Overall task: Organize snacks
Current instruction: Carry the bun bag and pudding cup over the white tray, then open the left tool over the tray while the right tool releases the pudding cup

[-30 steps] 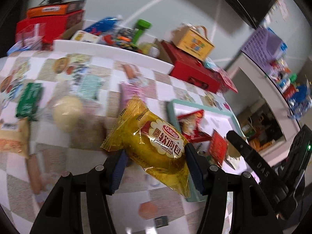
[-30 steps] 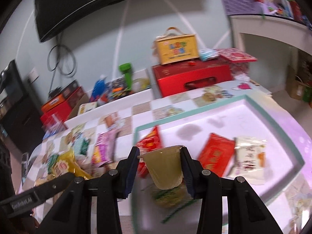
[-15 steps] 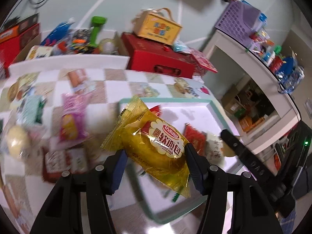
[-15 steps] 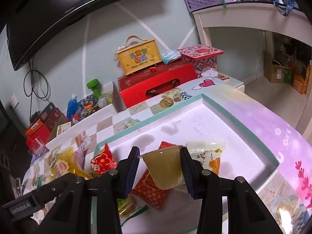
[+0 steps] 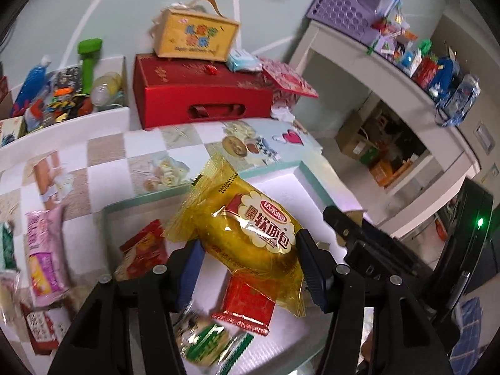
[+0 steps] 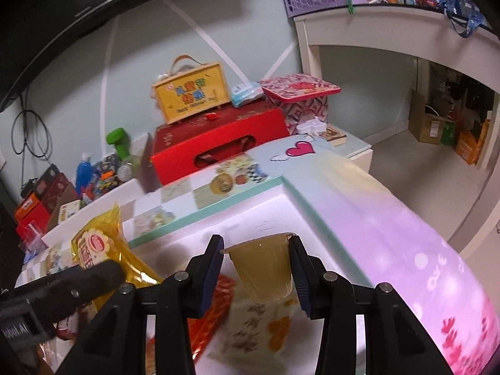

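Observation:
My left gripper [image 5: 250, 265] is shut on a yellow soft-bread packet [image 5: 250, 234], held above the white tray with a teal rim [image 5: 281, 167]. Under it in the tray lie red snack packets [image 5: 247, 303] and a green-and-white packet [image 5: 206, 343]. My right gripper [image 6: 257, 276] is shut on a clear cup of yellowish jelly [image 6: 265, 268], over the tray's far right part [image 6: 218, 207]. A white packet with orange print [image 6: 259, 334] and a red packet [image 6: 215, 306] lie beneath it. In the right wrist view the left gripper [image 6: 103, 273] and the yellow packet [image 6: 97, 247] show at the left.
A red gift box [image 5: 200, 93] with a yellow handled box [image 5: 193, 36] on top stands behind the tray. A white bin of bottles and toys [image 5: 62, 93] is at the back left. A pink packet [image 5: 43, 250] lies left of the tray. The table edge [image 6: 422, 243] drops off at the right.
Both grippers have carried their loads to the right, from the cluttered tablecloth to over the tray. The left wrist has rolled. Both grips are unchanged.

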`<state>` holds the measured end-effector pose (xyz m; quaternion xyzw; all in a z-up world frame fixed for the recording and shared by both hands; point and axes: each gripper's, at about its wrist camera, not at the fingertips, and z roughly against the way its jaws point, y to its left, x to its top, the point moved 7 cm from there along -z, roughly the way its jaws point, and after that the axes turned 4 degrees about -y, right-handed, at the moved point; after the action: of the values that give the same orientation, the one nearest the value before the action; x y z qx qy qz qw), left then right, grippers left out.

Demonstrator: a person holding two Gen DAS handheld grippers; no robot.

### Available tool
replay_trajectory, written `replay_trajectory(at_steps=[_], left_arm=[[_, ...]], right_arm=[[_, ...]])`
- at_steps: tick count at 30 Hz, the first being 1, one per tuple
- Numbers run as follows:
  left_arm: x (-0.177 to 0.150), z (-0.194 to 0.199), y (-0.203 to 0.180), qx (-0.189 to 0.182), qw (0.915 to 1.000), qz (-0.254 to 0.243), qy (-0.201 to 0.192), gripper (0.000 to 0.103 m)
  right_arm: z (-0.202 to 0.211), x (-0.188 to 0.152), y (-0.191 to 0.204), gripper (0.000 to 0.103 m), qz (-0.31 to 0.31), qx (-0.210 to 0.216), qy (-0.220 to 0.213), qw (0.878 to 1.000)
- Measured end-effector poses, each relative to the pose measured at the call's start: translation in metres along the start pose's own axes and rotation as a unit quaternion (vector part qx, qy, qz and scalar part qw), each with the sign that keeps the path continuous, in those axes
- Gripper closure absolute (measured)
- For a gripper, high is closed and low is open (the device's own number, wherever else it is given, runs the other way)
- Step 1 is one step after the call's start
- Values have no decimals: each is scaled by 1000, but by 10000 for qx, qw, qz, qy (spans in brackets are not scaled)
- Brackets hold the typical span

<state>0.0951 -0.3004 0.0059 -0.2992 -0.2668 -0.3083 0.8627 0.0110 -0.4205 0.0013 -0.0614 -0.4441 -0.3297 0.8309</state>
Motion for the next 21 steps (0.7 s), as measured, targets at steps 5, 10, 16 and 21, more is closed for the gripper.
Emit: replay_trajectory(at_steps=[5,10,16,21], left_arm=[[-6,-21,-6,51,9996,-102,248,42],[-8,-26,-9,115,9991,-177,357,42],[0,-14,-11,148,9993,-208,259,41],[4,-1,-4,261,9995,-96,154,32]], right_arm=[[-19,0,-12,58,-11,-40,310,9995],[-35,-8,-15,58,-106,-11,653,9978],[-38,-9,-9,57,9,-7,784,9969],[-35,-5,-7,46,87,-63,802,9967]])
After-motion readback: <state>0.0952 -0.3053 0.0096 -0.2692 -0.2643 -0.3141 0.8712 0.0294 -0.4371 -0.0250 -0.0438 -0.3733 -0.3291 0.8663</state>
